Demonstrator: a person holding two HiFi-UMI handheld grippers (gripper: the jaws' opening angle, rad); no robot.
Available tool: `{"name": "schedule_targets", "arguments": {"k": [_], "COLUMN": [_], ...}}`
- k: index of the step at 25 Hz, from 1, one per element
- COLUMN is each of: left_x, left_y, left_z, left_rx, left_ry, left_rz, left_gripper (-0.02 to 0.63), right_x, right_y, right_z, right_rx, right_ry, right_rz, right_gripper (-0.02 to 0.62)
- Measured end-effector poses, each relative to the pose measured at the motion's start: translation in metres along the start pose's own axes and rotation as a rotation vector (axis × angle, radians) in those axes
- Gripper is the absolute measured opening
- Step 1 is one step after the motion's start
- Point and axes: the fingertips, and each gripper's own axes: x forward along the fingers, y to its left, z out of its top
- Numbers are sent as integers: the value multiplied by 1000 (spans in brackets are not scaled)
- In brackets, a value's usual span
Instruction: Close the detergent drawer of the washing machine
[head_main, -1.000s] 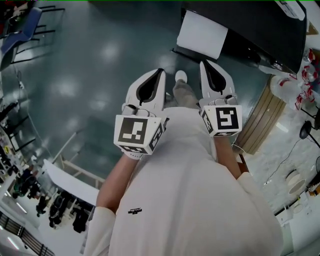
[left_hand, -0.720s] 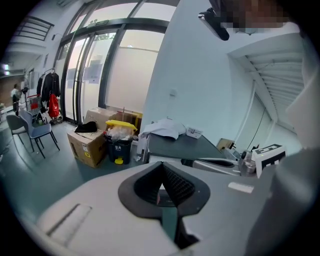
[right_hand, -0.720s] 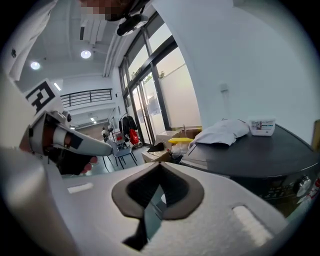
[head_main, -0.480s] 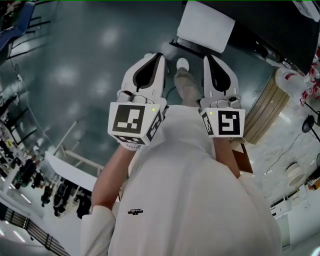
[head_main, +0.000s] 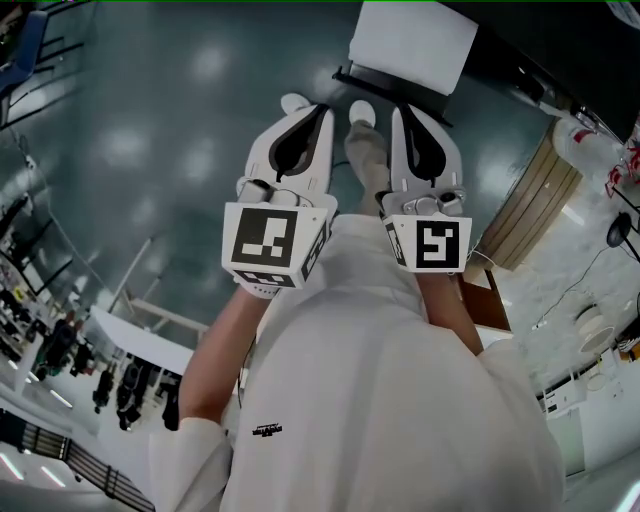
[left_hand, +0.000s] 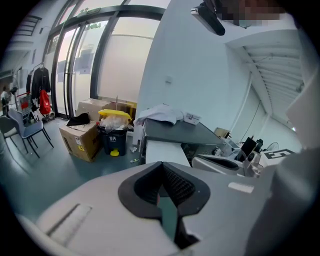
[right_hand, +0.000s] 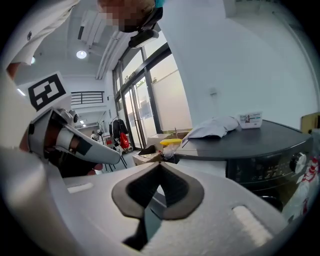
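Observation:
The dark washing machine (head_main: 540, 45) stands at the top right of the head view. Its white detergent drawer (head_main: 415, 45) sticks out toward me. Both grippers are held side by side in front of my body, pointing at it. The left gripper (head_main: 322, 108) is shut with nothing in it, its tip a little short of the drawer's near edge. My right gripper (head_main: 397, 108) is also shut and empty, just below the drawer. The left gripper view shows the left gripper (left_hand: 161, 165), the machine's grey top (left_hand: 185, 132) and the drawer (left_hand: 165, 152). The right gripper view shows the right gripper (right_hand: 160, 165) and the control knob (right_hand: 299, 161).
A white cloth (left_hand: 157, 114) and a small box (left_hand: 191, 118) lie on the machine's top. Cardboard boxes (left_hand: 80, 140) and a bin with a yellow bag (left_hand: 114, 131) stand left of the machine. A round wooden stand (head_main: 530, 230) is at my right. My shoes (head_main: 362, 115) show between the grippers.
Both grippers have come closer to the drawer, and the right one has drawn in toward the left. Both stayed shut.

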Motion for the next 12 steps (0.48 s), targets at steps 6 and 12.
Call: {"name": "schedule_targets", "arguments": {"k": [6,12], "left_x": [10,19], "left_y": [6,15], "left_z": [-17,-32], "left_rx": [-6,-25], "left_ry": [18,26], "left_rz": [-11,-33], "left_gripper": [15,15], "right_x": [3,4], "right_y": [0,1], "right_z": [-26,-53], "right_rx": [43,73], "right_ry": [32,83], "right_rz": [-22,-41], "right_gripper": [2,2]}}
